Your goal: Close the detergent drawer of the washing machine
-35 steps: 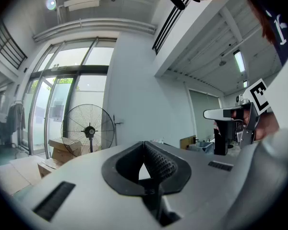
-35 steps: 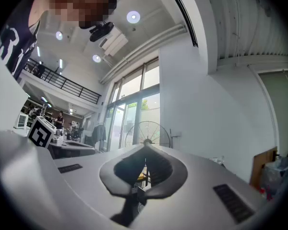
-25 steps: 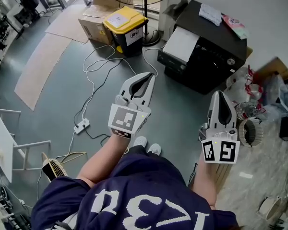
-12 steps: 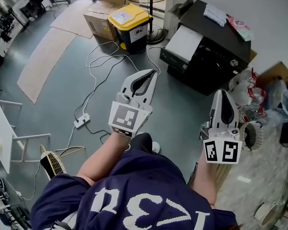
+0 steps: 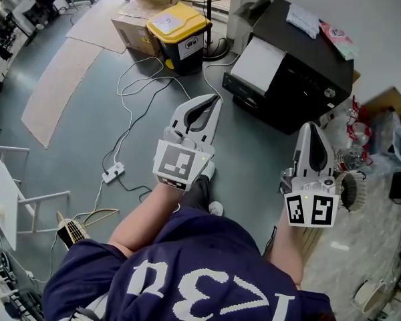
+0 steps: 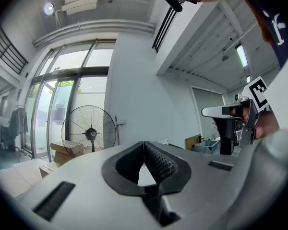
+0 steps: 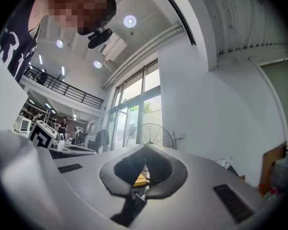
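In the head view a black box-shaped machine (image 5: 301,62) stands on the floor ahead and to the right, with a white panel (image 5: 257,62) on its near left part; I cannot tell whether a drawer is out. My left gripper (image 5: 212,102) is held level over the grey floor, short of the machine, jaws shut and empty. My right gripper (image 5: 309,127) hangs near the machine's front right corner, also shut on nothing. Seen in the left gripper view, the left gripper (image 6: 144,145) shows closed pads. The right gripper (image 7: 145,150) looks the same in its own view.
A black bin with a yellow lid (image 5: 177,29) and cardboard boxes (image 5: 130,22) stand at the back, beside a pedestal fan (image 6: 89,131). A white cable with a power strip (image 5: 112,174) trails over the floor. Bags and a basket (image 5: 351,189) crowd the right side.
The person has stepped forward, one foot now out in front. Both grippers and the view have shifted a little toward the black machine. Both pairs of jaws stay shut.
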The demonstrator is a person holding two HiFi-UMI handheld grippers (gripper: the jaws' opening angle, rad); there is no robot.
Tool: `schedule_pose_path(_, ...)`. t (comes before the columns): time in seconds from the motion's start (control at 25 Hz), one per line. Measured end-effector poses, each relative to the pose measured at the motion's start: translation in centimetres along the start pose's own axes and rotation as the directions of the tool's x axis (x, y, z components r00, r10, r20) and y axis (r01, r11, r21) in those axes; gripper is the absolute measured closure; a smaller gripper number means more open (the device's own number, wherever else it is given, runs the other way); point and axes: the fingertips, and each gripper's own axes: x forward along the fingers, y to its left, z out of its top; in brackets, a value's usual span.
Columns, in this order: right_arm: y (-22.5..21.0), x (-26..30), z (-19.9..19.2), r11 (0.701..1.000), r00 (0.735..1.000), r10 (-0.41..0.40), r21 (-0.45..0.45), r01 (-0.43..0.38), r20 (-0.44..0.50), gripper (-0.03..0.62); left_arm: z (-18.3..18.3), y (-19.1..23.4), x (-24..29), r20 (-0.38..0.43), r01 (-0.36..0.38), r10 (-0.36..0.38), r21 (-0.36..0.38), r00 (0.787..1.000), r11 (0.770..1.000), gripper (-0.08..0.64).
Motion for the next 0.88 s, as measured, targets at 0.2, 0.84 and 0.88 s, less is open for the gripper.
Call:
schedule_pose_path(0.2, -0.7, 6.1, -0.6, 1.0, 1.0, -0.024, -0.014, 0.024, 0.004, 0.577, -0.4, 4.1, 5.1, 0.013, 0.035, -0.035, 0.004, 0.999, 0.999, 0.54)
schedule_pose_path(0.84, -3.1, 19.5, -3.7, 0.992, 0.992, -0.126, -0.023, 0.125, -0.022, 0.577, -3.3, 13.5, 17.2, 0.01, 0.137, -0.137, -0.024, 0.991, 0.99, 0.54)
schedule_pose_path(0.88, -3.4, 19.9, -3.8, 0.991, 0.991, -0.13, -0.022, 0.13, -0.026, 0.577, -3.6, 13.6, 17.7, 0.005, 0.14, -0.14, -0.029, 0.99, 0.99, 0.54)
